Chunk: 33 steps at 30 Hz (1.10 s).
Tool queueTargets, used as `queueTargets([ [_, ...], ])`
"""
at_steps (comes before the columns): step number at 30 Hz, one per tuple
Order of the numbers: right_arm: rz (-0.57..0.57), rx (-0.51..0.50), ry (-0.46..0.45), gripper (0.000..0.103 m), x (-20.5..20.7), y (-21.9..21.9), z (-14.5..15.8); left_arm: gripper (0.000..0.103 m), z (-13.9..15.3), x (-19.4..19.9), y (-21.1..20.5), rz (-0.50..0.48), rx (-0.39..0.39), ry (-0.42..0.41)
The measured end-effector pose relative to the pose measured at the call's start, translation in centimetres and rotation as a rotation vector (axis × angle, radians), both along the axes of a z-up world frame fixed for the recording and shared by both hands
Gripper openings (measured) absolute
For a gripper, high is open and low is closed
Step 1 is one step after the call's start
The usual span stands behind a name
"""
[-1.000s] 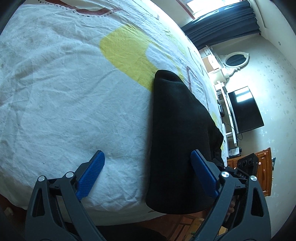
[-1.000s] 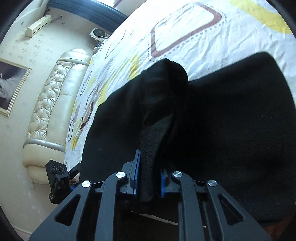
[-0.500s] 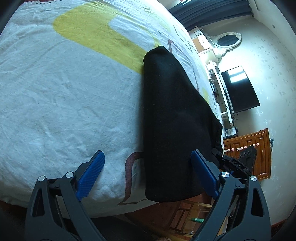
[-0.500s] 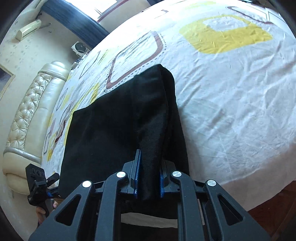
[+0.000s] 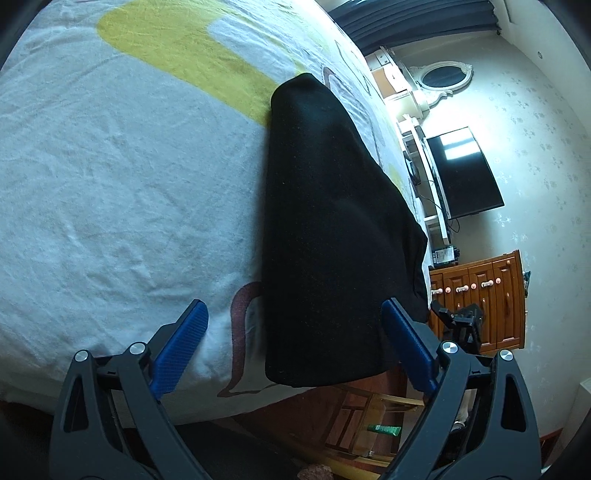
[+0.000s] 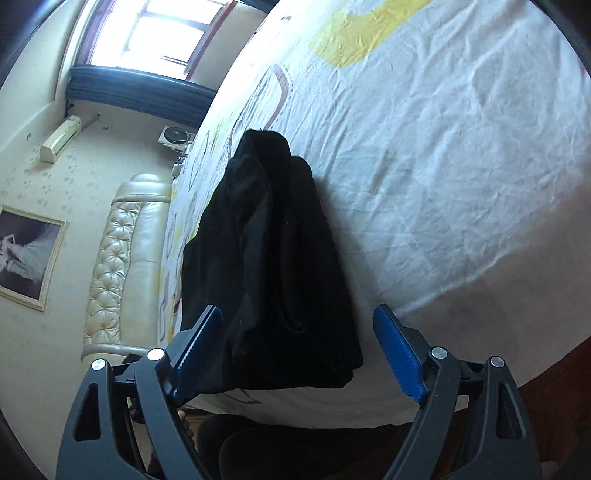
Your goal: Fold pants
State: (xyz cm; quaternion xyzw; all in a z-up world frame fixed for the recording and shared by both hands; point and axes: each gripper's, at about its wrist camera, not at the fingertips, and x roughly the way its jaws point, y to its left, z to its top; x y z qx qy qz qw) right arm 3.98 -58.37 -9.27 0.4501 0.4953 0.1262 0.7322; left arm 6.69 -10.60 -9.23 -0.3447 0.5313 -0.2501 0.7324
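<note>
The black pants (image 5: 332, 229) lie folded in a long narrow stack on the white patterned bedsheet (image 5: 110, 184), their near end hanging over the bed's edge. My left gripper (image 5: 295, 332) stands open in front of that end, its blue pads (image 5: 181, 343) apart and touching nothing. In the right wrist view the pants (image 6: 273, 266) lie in layered folds. My right gripper (image 6: 299, 339) is opening, its pads wide on either side of the near end of the cloth and not pressing on it. The right gripper's black frame (image 5: 461, 325) shows beyond the pants in the left wrist view.
The sheet (image 6: 443, 166) spreads wide beside the pants. A wooden dresser (image 5: 487, 295), a TV (image 5: 465, 173) and an oval mirror (image 5: 439, 77) stand past the bed's end. A tufted headboard (image 6: 122, 258), a window (image 6: 155, 33) and a framed picture (image 6: 26, 254) fill the other side.
The right gripper let go of the pants fold it had pinched and its jaws spread wide; the fold now lies on the stack. Both views shifted along the bed; the left gripper stayed open.
</note>
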Motion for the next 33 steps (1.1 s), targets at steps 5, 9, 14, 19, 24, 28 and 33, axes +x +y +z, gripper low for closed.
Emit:
queueTargets([
  [5,0.037,0.017,-0.029,0.082,-0.2,1.7,-0.4,0.094,-0.4,0.3,-0.6,0.017,-0.072,0.038],
  [9,0.099,-0.130,-0.042,0.053,0.0,3.0,0.4,0.057,-0.5,0.1,-1.0,0.003,-0.012,0.033],
  [14,0.085,-0.129,-0.053,0.050,-0.2,3.0,0.1,0.042,0.3,-0.1,-1.8,0.007,0.073,-0.010],
  [19,0.096,-0.161,-0.083,0.044,0.0,3.8,0.9,0.033,1.6,-0.9,-2.5,0.025,0.131,-0.069],
  [24,0.100,-0.118,-0.082,0.042,0.2,3.1,0.1,0.039,1.0,-1.1,-2.1,0.036,0.111,-0.089],
  [28,0.087,-0.023,-0.065,0.059,-0.1,1.6,-0.5,0.074,0.7,-1.2,-0.3,0.051,0.047,-0.078],
  [33,0.023,-0.028,-0.125,0.078,0.6,-0.7,1.0,0.090,2.0,0.0,2.6,0.081,-0.048,-0.117],
])
